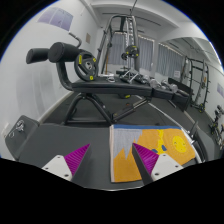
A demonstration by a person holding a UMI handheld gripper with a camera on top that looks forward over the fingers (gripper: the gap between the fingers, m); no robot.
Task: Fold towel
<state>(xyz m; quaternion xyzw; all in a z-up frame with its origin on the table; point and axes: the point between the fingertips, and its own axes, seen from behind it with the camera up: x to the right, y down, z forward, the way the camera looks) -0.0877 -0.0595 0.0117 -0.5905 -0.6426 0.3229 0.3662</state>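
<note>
**A Gym Room Behind a Dark Table**

A dark table is sitting in front. Behind the table, a black workout bench is standing. Behind the bench, white walls and bright windows are letting light in.

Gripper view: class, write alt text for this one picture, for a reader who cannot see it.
A handheld gripper with its two pink-padded fingers open hovers above a dark surface, holding nothing. An orange, purple and white towel lies flat just ahead of and beside the fingers. Beyond stands a black weight bench with other gym machines in a bright room.
</note>
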